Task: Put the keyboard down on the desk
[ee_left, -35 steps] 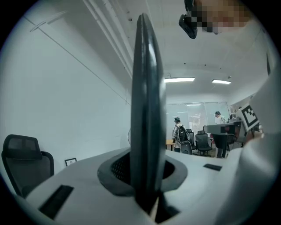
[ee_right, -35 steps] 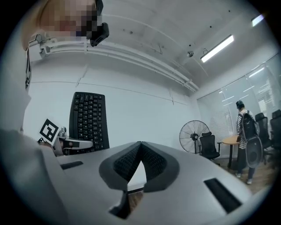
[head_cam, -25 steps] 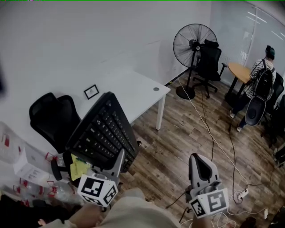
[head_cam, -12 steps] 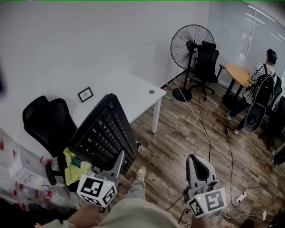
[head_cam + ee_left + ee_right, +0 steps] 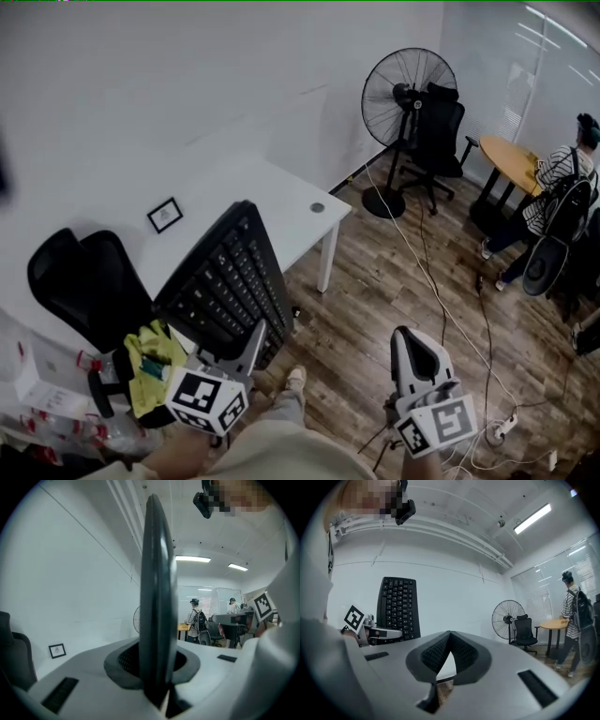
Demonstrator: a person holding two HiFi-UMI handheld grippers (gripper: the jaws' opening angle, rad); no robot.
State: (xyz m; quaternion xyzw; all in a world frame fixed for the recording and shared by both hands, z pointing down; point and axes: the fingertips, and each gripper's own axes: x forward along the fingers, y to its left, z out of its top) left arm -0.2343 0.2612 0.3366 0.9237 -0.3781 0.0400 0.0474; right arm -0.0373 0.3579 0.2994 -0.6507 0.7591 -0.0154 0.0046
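A black keyboard (image 5: 228,284) is held up in the air, tilted steeply, with its far end over the near edge of the white desk (image 5: 281,197). My left gripper (image 5: 247,347) is shut on the keyboard's near end. In the left gripper view the keyboard (image 5: 157,592) stands edge-on between the jaws of the left gripper (image 5: 157,665). My right gripper (image 5: 420,345) hangs over the wooden floor at the lower right, shut and holding nothing. The right gripper view shows the right gripper (image 5: 450,637) with pads touching, and the keyboard (image 5: 398,605) and the left gripper (image 5: 377,632) off to the left.
A small framed picture (image 5: 165,215) lies on the desk. A black office chair (image 5: 80,286) with a yellow cloth (image 5: 155,354) stands at the left. A floor fan (image 5: 408,92), another chair (image 5: 439,136), floor cables (image 5: 441,300) and a seated person (image 5: 562,197) are at the right.
The head view has shifted: the desk, chair and picture have slid left and down in the picture. The keyboard stays in the left gripper, a little further over the desk. The right gripper has hardly moved.
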